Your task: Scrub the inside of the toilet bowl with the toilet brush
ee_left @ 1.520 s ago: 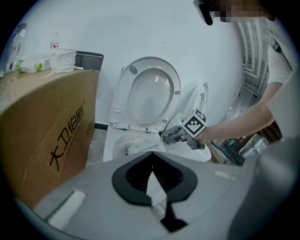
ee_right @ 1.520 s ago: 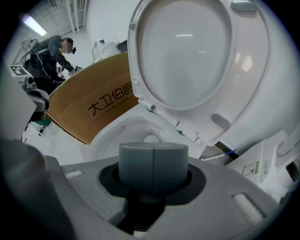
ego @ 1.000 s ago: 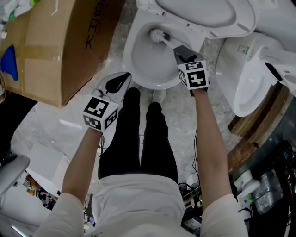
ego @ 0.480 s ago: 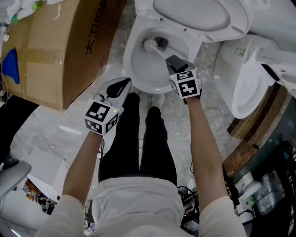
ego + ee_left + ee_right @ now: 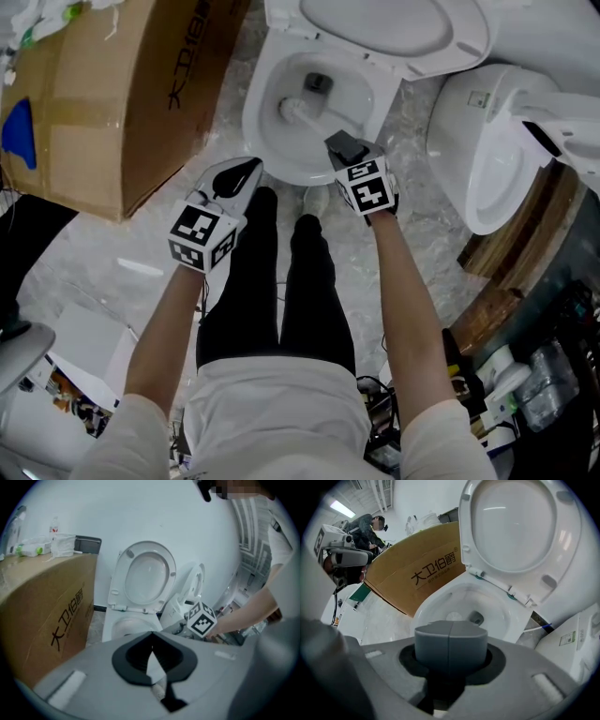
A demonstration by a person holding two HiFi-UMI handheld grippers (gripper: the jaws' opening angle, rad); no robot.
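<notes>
The white toilet bowl (image 5: 267, 141) stands open below me, its lid (image 5: 394, 28) raised. The toilet brush (image 5: 292, 108) has its white head down inside the bowl, just left of the dark drain hole (image 5: 319, 82). Its handle runs back to my right gripper (image 5: 339, 145), which is shut on it over the bowl's near right rim. In the right gripper view the shut jaws hide the handle, and the brush head (image 5: 453, 616) shows just past them beside the drain (image 5: 476, 617). My left gripper (image 5: 242, 172) hovers outside the bowl at its near left, shut and empty (image 5: 151, 641).
A large cardboard box (image 5: 112, 94) stands close to the bowl's left. A second white toilet (image 5: 487, 159) sits at the right on wooden boards (image 5: 506, 291). The person's legs (image 5: 281, 281) stand right before the bowl. Another person (image 5: 370, 527) is in the background.
The right gripper has moved left and a little nearer, sweeping the brush head from the bowl's back toward its left middle. The left gripper has stayed in place.
</notes>
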